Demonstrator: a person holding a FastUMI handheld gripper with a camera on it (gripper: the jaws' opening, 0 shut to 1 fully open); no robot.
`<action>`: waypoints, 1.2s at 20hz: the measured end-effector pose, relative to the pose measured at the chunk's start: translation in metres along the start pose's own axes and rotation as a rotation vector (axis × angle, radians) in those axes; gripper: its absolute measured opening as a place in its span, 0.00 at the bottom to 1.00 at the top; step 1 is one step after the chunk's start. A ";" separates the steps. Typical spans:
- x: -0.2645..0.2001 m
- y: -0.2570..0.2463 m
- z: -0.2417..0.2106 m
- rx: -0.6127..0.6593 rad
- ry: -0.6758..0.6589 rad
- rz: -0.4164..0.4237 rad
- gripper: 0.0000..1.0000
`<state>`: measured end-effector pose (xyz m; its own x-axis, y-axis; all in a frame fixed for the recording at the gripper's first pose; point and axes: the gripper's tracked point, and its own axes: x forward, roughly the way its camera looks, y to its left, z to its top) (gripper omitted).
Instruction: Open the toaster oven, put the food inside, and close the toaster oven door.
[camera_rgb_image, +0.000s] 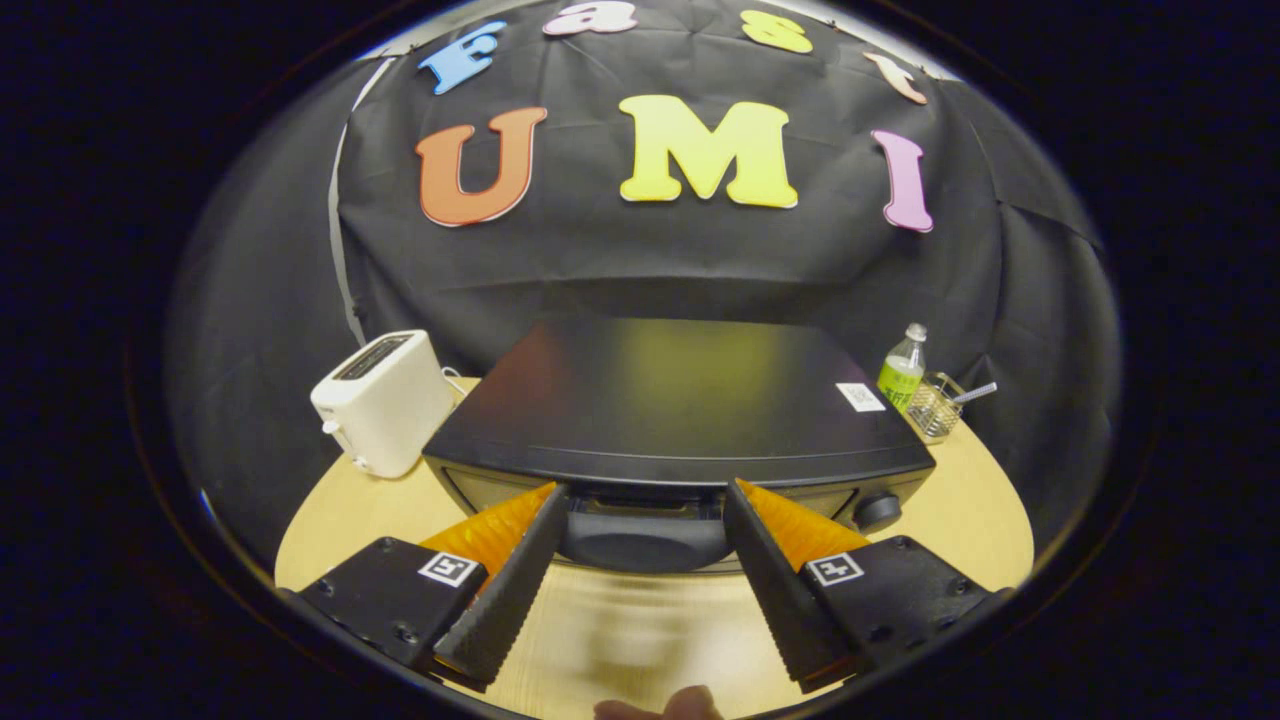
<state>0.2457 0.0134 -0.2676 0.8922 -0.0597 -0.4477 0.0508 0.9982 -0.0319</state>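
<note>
Your tool (645, 510) is spread wide, with nothing gripped between its fingers (515, 575). The fingertips sit up against the front of the toaster oven (680, 400), one on either side of its door handle (645, 535), which lies in the gap between them. Whether the tips actually touch the oven front, you cannot tell. The door looks closed. A round knob (877, 512) sits on the oven front just beyond your right finger.

The oven stands in the middle of the round wooden bench (980, 510), its flat dark top carrying a small white sticker (860, 397) near the right rear corner. Left of the oven, just beside it, stands a white toaster (383, 400). At the right rear are a clear bottle with a green label (902, 370) and, touching or just beside it, a small wire basket (936, 408). A fingertip (660, 708) shows at the near edge of the bench, below the tool.
</note>
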 end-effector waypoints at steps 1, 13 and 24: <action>-0.002 -0.002 -0.003 -0.008 0.006 -0.002 1.00; -0.031 0.004 -0.038 0.043 0.045 0.034 1.00; -0.070 0.010 -0.129 0.010 0.150 0.044 1.00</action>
<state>0.1260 0.0271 -0.3519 0.8164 -0.0151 -0.5773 0.0182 0.9998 -0.0003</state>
